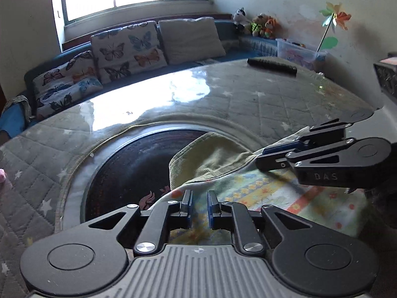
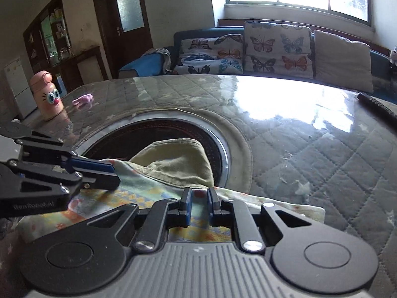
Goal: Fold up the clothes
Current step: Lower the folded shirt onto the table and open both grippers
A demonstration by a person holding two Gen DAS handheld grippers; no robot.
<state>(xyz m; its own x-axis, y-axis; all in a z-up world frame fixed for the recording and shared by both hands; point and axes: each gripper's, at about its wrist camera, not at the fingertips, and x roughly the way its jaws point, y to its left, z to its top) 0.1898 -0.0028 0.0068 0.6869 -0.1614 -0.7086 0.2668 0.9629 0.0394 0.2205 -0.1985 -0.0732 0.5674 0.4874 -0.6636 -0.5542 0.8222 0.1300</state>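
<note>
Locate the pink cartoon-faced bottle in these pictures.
The pink cartoon-faced bottle shows only in the right wrist view, standing upright at the far left of the quilted grey table cover, beside a small pink toy.

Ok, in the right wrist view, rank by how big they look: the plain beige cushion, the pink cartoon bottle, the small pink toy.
1. Plain beige cushion
2. Pink cartoon bottle
3. Small pink toy

The cushion lies farther back, so it is clearly the largest.

A table [image 2: 310, 149] under a grey quilted cover with pale stars and a glossy clear sheet carries everything. A dark round plate [image 1: 129, 164] is set into its middle, ahead of both claws. A folded garment [image 2: 173, 166], green over patterned cloth, lies just before the claws, overlapping the plate. Far beyond lie a black remote [image 1: 271, 65], a pink bottle [image 2: 49, 96] and a pink scrap [image 2: 83, 99].
</note>
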